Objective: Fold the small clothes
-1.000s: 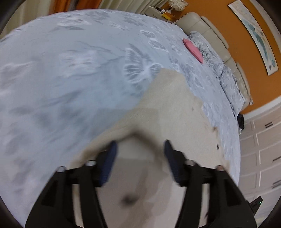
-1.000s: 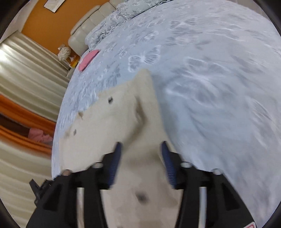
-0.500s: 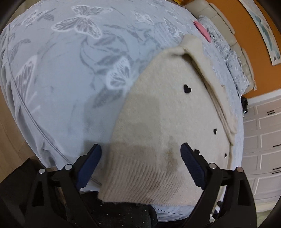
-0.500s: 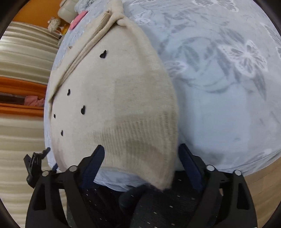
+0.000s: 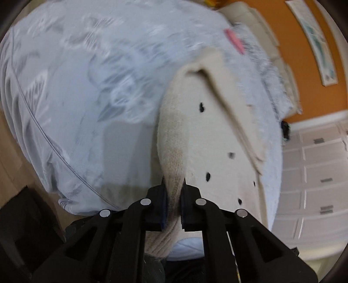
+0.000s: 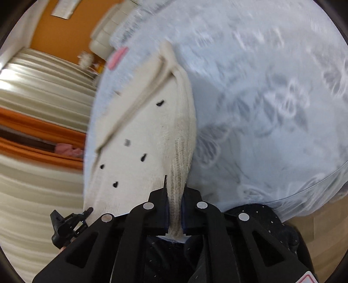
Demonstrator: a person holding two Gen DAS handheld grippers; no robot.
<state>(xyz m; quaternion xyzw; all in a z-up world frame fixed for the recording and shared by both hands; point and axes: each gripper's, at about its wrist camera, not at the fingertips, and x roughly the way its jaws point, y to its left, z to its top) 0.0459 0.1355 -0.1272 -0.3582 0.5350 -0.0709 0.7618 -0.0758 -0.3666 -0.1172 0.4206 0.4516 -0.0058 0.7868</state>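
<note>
A small cream knit sweater (image 5: 213,135) with black heart dots lies on a pale blue butterfly-print bed cover (image 5: 87,87), its ribbed hem at the near bed edge. My left gripper (image 5: 173,196) is shut on the left corner of the ribbed hem. My right gripper (image 6: 175,202) is shut on the right corner of the hem of the same sweater (image 6: 141,139). A sleeve is folded across the sweater's body.
A pink item (image 5: 235,42) lies far up the bed near cream pillows (image 5: 250,19). Orange wall and white cabinets (image 5: 315,165) are to the right. Striped curtains (image 6: 39,87) show in the right wrist view. Wooden floor lies below the bed edge.
Both grippers were open around the hem half a second ago; now both have shut on the hem corners. Before that they drew back from the sweater's middle to the bed edge.
</note>
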